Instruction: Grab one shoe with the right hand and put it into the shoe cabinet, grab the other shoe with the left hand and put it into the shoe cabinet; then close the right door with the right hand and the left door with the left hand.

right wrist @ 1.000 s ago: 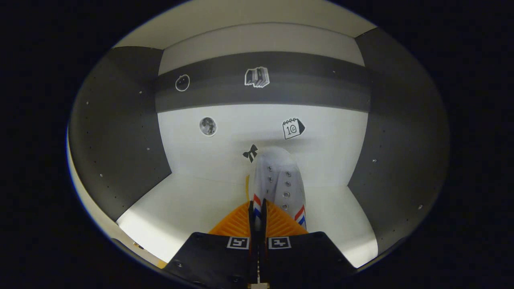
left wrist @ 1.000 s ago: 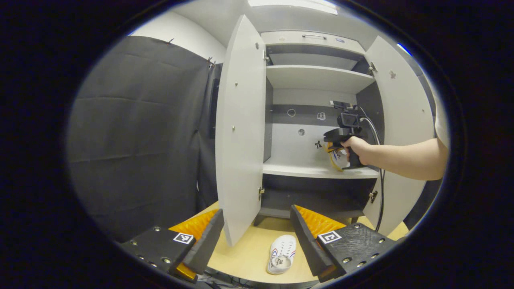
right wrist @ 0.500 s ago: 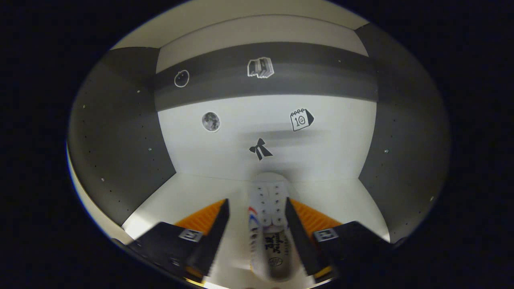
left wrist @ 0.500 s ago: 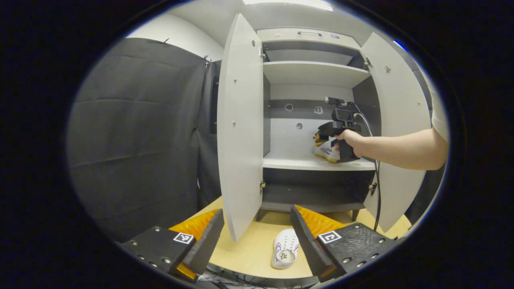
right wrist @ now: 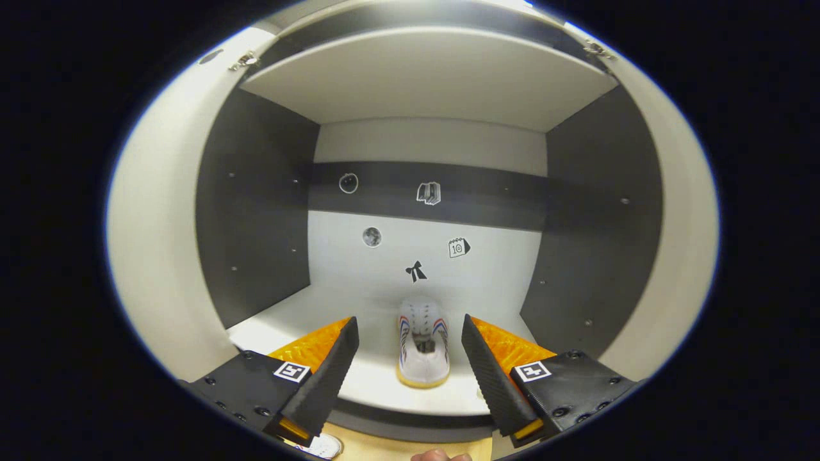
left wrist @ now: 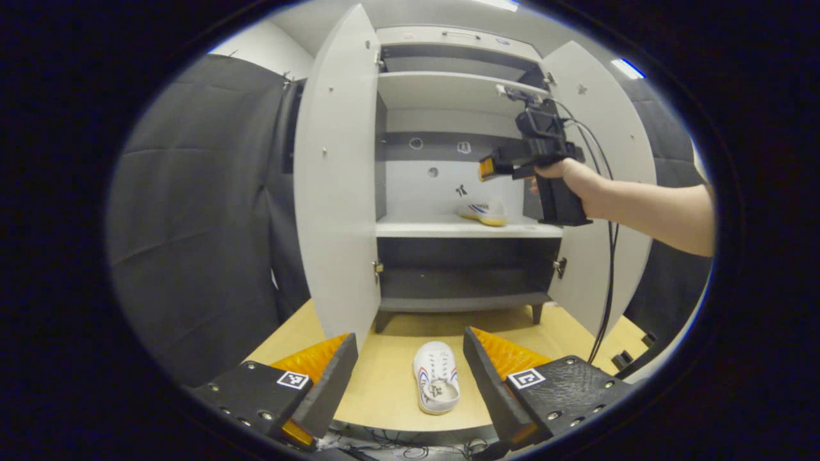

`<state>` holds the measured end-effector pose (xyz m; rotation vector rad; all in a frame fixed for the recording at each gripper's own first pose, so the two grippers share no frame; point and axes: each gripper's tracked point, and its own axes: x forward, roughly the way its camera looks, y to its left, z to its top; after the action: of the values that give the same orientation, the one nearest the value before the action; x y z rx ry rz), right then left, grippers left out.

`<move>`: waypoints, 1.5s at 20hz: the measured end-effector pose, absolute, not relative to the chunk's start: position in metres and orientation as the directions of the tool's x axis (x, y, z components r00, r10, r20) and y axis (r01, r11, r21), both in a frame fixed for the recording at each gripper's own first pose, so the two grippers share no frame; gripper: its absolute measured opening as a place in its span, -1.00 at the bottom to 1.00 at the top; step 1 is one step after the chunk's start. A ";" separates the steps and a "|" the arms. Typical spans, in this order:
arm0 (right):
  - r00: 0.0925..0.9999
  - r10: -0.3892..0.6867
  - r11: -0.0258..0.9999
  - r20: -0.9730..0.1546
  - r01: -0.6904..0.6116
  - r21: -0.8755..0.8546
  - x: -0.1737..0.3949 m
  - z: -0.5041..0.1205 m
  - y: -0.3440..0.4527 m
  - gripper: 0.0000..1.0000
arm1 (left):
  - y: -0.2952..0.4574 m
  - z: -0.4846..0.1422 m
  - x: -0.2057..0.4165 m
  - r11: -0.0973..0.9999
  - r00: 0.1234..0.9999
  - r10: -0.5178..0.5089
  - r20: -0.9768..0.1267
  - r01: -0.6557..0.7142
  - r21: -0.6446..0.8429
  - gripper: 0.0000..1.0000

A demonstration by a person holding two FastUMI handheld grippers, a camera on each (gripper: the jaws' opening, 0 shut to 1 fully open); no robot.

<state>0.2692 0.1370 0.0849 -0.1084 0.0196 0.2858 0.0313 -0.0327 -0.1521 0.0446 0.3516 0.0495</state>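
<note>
First shoe point(right wrist: 421, 346) sits on the cabinet shelf point(right wrist: 384, 384) at lower centre, my right gripper point(right wrist: 410, 365) spread and clear of it. Second shoe point(left wrist: 437, 384) lies on the floor between my left gripper point(left wrist: 410, 378)'s parted fingers, ready for pickup.

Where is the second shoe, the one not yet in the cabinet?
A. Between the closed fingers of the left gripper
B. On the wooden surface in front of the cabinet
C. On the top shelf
B: the second shoe lies on the wooden surface before the cabinet.
</note>
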 end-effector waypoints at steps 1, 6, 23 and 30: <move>0.957 0.289 0.952 -0.031 -0.291 -0.093 0.248 0.078 0.131 0.94 | -0.038 -0.166 0.036 0.999 0.929 0.021 -0.370 -0.003 0.050 0.90; 0.960 0.271 0.960 -0.067 -0.275 -0.054 0.146 0.021 0.092 0.94 | -0.061 -0.249 0.060 0.981 0.847 -0.124 -0.517 0.181 0.062 0.93; 0.873 -0.454 0.889 -0.181 0.456 -0.030 -0.127 -0.079 -0.195 0.93 | -0.027 -0.431 0.139 0.991 0.634 -0.106 -0.766 0.133 -0.027 0.48; 0.803 -0.548 0.831 -0.233 0.554 -0.047 -0.153 -0.092 -0.238 0.99 | -0.035 -0.435 0.130 0.978 0.571 -0.205 -0.795 0.101 -0.180 0.05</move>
<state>-0.1530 -0.2375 -0.0921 0.0241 0.2423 -0.5901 0.1298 -0.0351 -0.4346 -0.1195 0.9466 -0.1802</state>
